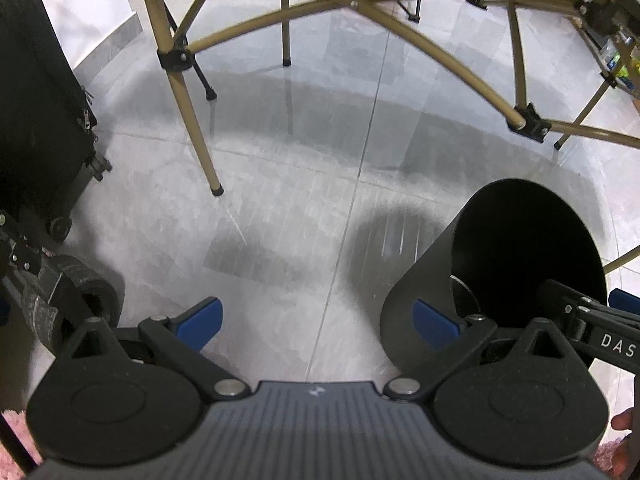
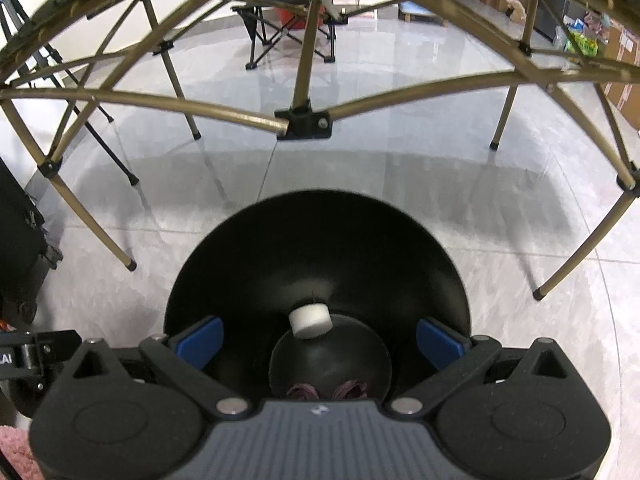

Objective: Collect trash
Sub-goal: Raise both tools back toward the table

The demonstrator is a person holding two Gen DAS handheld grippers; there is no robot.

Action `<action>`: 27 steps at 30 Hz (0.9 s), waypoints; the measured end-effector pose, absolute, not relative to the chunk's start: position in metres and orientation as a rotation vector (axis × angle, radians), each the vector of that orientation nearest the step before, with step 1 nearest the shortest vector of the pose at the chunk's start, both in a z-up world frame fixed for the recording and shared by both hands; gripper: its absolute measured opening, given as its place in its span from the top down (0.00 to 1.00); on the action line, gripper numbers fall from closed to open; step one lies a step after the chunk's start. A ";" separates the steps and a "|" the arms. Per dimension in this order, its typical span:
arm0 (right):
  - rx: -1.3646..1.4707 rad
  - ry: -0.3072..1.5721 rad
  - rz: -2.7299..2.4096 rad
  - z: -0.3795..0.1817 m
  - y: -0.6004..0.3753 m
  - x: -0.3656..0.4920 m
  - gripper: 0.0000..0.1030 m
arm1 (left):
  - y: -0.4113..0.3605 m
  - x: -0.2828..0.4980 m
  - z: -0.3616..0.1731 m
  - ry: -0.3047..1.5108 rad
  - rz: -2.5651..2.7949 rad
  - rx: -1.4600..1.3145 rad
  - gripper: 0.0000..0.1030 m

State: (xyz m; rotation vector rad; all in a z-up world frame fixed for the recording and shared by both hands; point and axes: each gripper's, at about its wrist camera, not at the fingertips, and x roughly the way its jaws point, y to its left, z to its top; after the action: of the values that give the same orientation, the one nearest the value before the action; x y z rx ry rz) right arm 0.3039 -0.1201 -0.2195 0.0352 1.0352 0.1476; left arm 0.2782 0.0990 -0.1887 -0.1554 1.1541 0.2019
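Both claws stood wide open and held nothing; the right gripper was directly above the mouth of the black bin, with its two blue fingertips spread over the opening, one at each side; between them, inside the bin, a small white cylinder was seen, touching neither pad; whether it lay against the inner wall or was in the air, I cannot tell; deeper in the bin, on its round bottom, two crumpled purple pieces lay side by side, partly hidden by the gripper body.

In the left wrist view the left gripper was just to the left of the bin, over the bare tiled floor; its right blue pad was near the outer wall of the bin, and I cannot tell if they touched; the bin appeared tilted in this view, its dark opening turned to the camera; at the far right the other gripper reached over the bin's rim.

Beyond the bin stood the tan metal legs of a folding table with black joints; to the left of the bin was a black wheeled case; farthest away, behind the table legs, a folding camp chair stood on the floor.
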 end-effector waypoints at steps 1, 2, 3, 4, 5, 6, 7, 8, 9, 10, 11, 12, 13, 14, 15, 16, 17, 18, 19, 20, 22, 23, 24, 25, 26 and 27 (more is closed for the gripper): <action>0.034 1.025 0.148 -0.217 -0.121 0.303 0.00 | 0.098 0.278 -0.187 1.146 0.202 -0.152 0.00; 0.033 1.016 0.148 -0.214 -0.122 0.302 0.00 | 0.097 0.278 -0.184 1.134 0.202 -0.148 0.00; 0.031 1.005 0.149 -0.210 -0.122 0.302 0.00 | 0.097 0.277 -0.181 1.123 0.202 -0.146 0.00; 0.029 0.994 0.149 -0.207 -0.122 0.301 0.00 | 0.096 0.277 -0.178 1.112 0.202 -0.143 0.00; 0.026 0.981 0.150 -0.203 -0.123 0.300 0.00 | 0.094 0.276 -0.175 1.100 0.202 -0.140 0.00; 0.024 0.967 0.150 -0.199 -0.124 0.299 0.00 | 0.093 0.276 -0.171 1.087 0.203 -0.135 0.00; 0.023 0.953 0.151 -0.194 -0.125 0.299 0.00 | 0.092 0.275 -0.167 1.071 0.204 -0.130 0.00; 0.021 0.937 0.153 -0.189 -0.126 0.298 0.00 | 0.090 0.275 -0.162 1.053 0.206 -0.126 0.00; 0.020 0.921 0.156 -0.184 -0.127 0.296 0.00 | 0.089 0.274 -0.157 1.035 0.207 -0.122 0.00; 0.018 0.900 0.157 -0.178 -0.129 0.295 0.00 | 0.087 0.273 -0.153 1.016 0.207 -0.117 0.00; 0.018 0.880 0.158 -0.172 -0.130 0.295 0.00 | 0.085 0.273 -0.148 0.997 0.211 -0.113 0.00; 0.018 0.859 0.160 -0.165 -0.132 0.293 0.00 | 0.084 0.272 -0.143 0.976 0.215 -0.109 0.00; 0.019 0.836 0.160 -0.159 -0.135 0.292 0.00 | 0.082 0.272 -0.138 0.955 0.216 -0.105 0.00; 0.021 0.809 0.159 -0.151 -0.138 0.291 0.00 | 0.080 0.272 -0.133 0.937 0.216 -0.100 0.00; 0.022 0.786 0.156 -0.145 -0.140 0.289 0.00 | 0.078 0.271 -0.128 0.918 0.216 -0.096 0.00; 0.024 0.763 0.154 -0.138 -0.144 0.289 0.00 | 0.076 0.271 -0.124 0.904 0.214 -0.095 0.00; 0.026 0.739 0.153 -0.130 -0.147 0.288 0.00 | 0.075 0.271 -0.119 0.891 0.212 -0.098 0.00; 0.030 0.719 0.152 -0.124 -0.150 0.286 0.00 | 0.072 0.271 -0.115 0.878 0.211 -0.100 0.00; 0.034 0.699 0.149 -0.118 -0.154 0.285 0.00 | 0.070 0.271 -0.110 0.863 0.210 -0.097 0.00; 0.039 0.680 0.146 -0.112 -0.158 0.284 0.00 | 0.068 0.271 -0.105 0.850 0.209 -0.095 0.00; 0.052 0.646 0.138 -0.100 -0.168 0.285 0.00 | 0.062 0.271 -0.095 0.818 0.205 -0.095 0.00; 0.061 0.634 0.133 -0.096 -0.174 0.286 0.00 | 0.058 0.272 -0.090 0.804 0.200 -0.093 0.00; 0.071 0.621 0.127 -0.091 -0.179 0.287 0.00 | 0.055 0.273 -0.086 0.792 0.195 -0.092 0.00; 0.082 0.606 0.122 -0.085 -0.185 0.288 0.00 | 0.052 0.274 -0.082 0.779 0.191 -0.091 0.00; 0.090 0.592 0.114 -0.081 -0.190 0.289 0.00 | 0.048 0.275 -0.077 0.767 0.189 -0.088 0.00; 0.098 0.578 0.105 -0.076 -0.196 0.290 0.00 | 0.043 0.276 -0.072 0.753 0.184 -0.083 0.00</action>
State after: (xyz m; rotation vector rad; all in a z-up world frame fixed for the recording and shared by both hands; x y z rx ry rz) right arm 0.2896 -0.1961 -0.0758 0.0979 0.5784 0.1054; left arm 0.2765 0.0434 -0.0722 -0.0830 0.7530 0.1838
